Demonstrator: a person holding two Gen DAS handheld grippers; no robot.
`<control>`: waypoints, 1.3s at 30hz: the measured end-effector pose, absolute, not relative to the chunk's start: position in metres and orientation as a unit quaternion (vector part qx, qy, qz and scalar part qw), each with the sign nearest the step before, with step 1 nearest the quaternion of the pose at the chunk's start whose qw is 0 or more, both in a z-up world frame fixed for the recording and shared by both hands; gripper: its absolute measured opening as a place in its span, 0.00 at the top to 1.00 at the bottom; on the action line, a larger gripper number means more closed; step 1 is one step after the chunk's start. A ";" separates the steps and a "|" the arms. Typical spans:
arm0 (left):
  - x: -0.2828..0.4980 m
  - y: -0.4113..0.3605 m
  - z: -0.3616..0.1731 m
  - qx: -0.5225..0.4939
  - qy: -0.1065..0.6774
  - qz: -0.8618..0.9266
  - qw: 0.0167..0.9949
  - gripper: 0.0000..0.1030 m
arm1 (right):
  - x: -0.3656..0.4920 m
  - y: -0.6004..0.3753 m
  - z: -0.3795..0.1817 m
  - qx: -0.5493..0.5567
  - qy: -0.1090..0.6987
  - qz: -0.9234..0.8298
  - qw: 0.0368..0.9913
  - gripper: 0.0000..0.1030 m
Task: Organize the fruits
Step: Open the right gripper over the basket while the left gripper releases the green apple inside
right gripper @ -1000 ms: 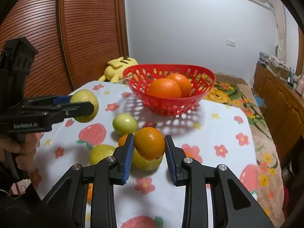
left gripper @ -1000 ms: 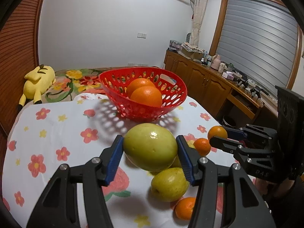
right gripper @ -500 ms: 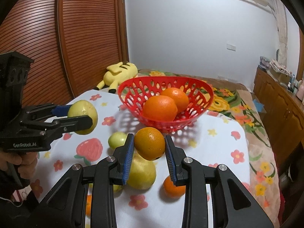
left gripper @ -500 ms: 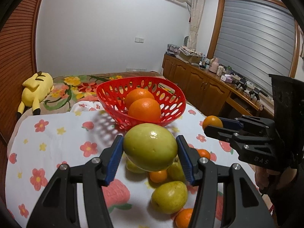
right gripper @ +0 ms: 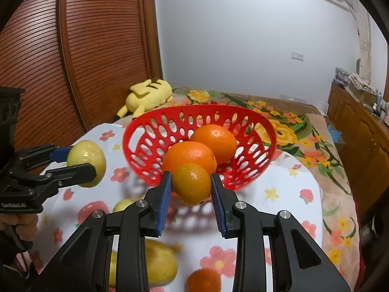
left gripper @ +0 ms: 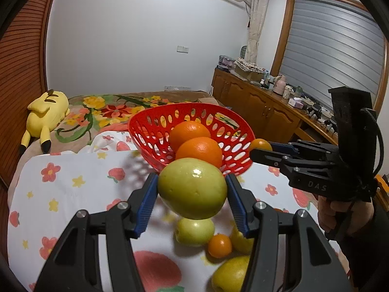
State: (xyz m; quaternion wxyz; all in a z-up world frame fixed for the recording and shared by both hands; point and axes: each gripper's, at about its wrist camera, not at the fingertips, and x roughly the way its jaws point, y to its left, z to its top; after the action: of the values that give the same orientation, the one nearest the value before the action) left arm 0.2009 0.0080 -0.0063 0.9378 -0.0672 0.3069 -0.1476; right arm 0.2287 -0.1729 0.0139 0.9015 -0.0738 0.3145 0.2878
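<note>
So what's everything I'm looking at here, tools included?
basket: one, red, perforated, on the flowered cloth.
oranges in basket: two, orange, side by side.
loose fruit: several yellow-green ones and small orange ones, on the cloth near the camera; exact count unclear.
tablecloth: one, white with red flowers and strawberries.
plush toy: one, yellow, on the bedspread behind.
cabinet: wooden, cluttered top, along the right wall.
left tool: black with blue pads, shut on a yellow-green fruit.
right tool: same make, shut on a small orange.

2 oranges (right gripper: 201,146) in red basket (right gripper: 265,131) — pear (left gripper: 192,188), orange (right gripper: 191,183) held aloft.
</note>
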 end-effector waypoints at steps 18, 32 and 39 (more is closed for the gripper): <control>0.250 -0.001 -0.007 -0.052 0.315 -0.148 0.936 0.47 | 0.260 -0.178 -0.002 -0.063 0.339 0.300 0.890 0.64; 0.296 -0.012 -0.016 -0.029 0.335 -0.131 0.932 0.47 | 0.253 -0.197 0.010 -0.052 0.326 0.294 0.897 0.62; 0.305 -0.012 -0.028 -0.029 0.350 -0.123 0.928 0.46 | 0.250 -0.203 0.011 -0.044 0.326 0.294 0.898 0.62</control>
State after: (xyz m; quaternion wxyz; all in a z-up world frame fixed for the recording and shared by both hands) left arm 0.3053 -0.0124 -0.0276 0.9281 -0.0290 0.3502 -0.1226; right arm 0.2499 -0.2034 0.0110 0.8975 -0.0443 0.3257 0.2940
